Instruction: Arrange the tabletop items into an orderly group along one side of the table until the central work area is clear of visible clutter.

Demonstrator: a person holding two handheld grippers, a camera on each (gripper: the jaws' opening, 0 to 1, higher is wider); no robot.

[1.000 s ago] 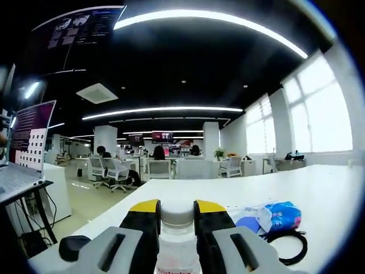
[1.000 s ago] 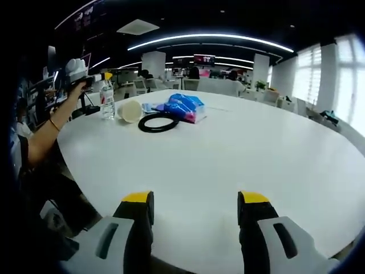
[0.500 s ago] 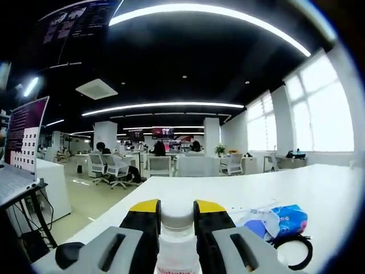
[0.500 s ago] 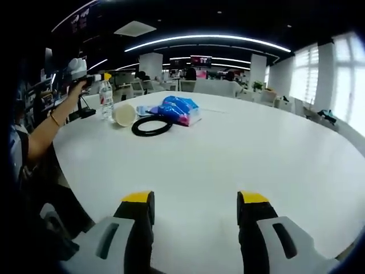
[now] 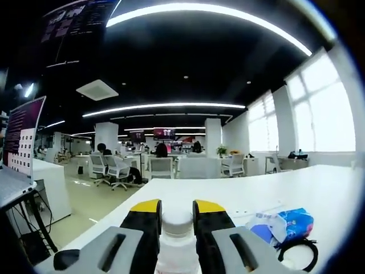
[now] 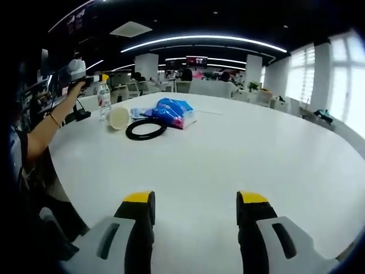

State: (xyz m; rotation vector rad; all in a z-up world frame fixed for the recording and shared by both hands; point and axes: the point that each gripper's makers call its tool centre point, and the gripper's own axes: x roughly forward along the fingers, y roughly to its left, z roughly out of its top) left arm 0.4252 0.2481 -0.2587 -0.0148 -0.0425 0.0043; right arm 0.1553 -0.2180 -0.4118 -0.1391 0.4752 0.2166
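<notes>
While no label or print anywhere is sharp enough to read, the white worktop stretches ahead of the right tongs, whose jaws are spread over bare surface. Far ahead to their left lie a blue packet, a black ring and a tipped cup. Beyond, an outstretched arm holds the left tongs level, pinching an upright bottle at its cap.

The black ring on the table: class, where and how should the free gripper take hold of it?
The black ring lies flat on the table, so come from above with the open right gripper and pinch the near arc of its thin rim, clear of the blue packet behind.
</notes>
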